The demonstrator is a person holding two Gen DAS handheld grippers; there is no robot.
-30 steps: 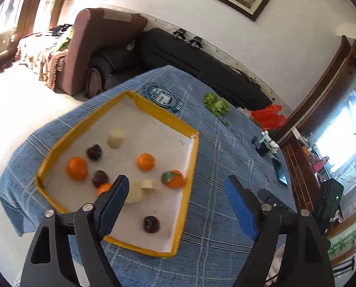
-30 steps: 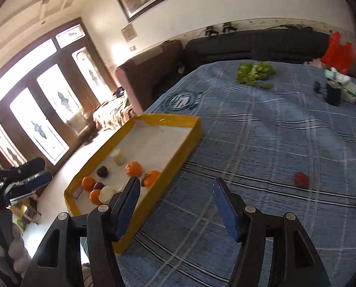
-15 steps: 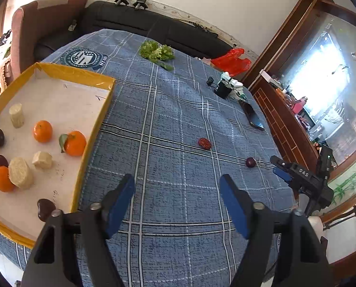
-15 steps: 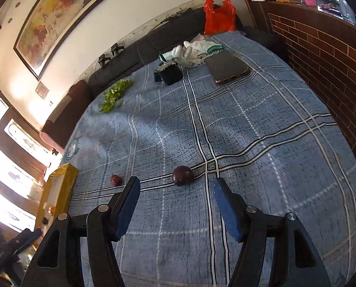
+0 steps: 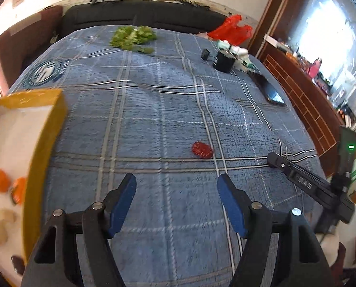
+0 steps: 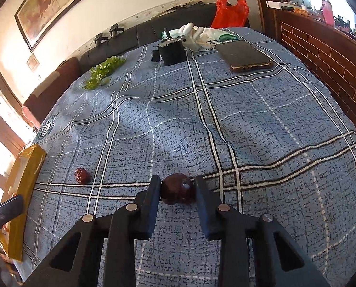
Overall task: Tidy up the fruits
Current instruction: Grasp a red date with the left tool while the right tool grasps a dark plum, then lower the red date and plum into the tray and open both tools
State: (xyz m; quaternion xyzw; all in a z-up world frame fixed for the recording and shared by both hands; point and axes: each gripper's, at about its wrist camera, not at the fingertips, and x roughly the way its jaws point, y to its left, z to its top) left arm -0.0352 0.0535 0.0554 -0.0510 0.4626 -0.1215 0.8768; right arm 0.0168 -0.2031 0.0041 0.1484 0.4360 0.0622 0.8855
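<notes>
Near the surface's front edge, the right gripper [image 6: 178,189] brackets a dark round fruit [image 6: 178,189], its pads close on either side but seemingly not yet clamped, presumably for carrying to the yellow tray [image 5: 46,131] at the left edge, where oranges [image 5: 0,184] already lie. Its left counterpart, the left gripper [image 5: 176,186], hangs spread wide short of a wrinkled red fruit [image 5: 202,150] (likely next). Blue plaid cloth [image 6: 261,124] covers the surface; a dark sofa [image 5: 142,14] lines the far wall.
</notes>
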